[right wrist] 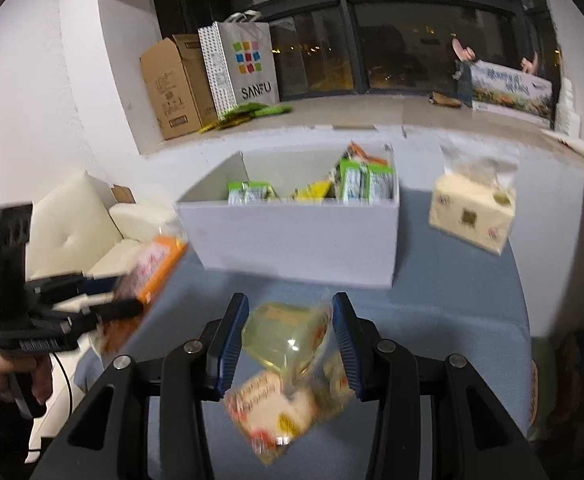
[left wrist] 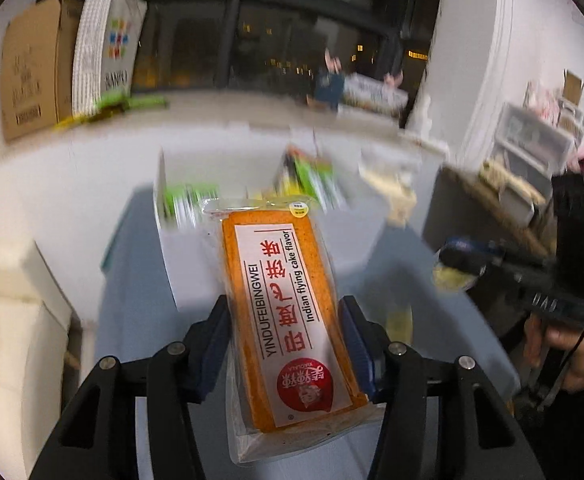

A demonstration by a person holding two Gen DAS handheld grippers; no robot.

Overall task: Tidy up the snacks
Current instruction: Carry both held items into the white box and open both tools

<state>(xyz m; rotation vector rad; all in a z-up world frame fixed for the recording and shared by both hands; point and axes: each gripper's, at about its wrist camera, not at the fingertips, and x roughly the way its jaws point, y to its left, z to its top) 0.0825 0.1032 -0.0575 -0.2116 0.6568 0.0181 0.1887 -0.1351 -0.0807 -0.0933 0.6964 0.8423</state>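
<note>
Here flat orange cake pack [left wrist: 288,320] clamped in left tongs [left wrist: 284,344]; white cardboard box [right wrist: 292,240] beyond.

On the ledge under the dark window [right wrist: 412,40] stands an open brown cardboard carton [right wrist: 172,88], and just beside it a white paper shopping bag [right wrist: 248,68] printed with coloured squares and the word SANFU. Further along the same ledge lies a long printed box [right wrist: 512,92]. A pack of tissues [right wrist: 472,212] in clear wrap sits on the blue-grey tabletop [right wrist: 452,300]. Off to one side, below the table's edge, is a cream cushioned seat [right wrist: 76,216]. In the other view, pale storage bins [left wrist: 532,136] are stacked against the far wall, blurred.
</note>
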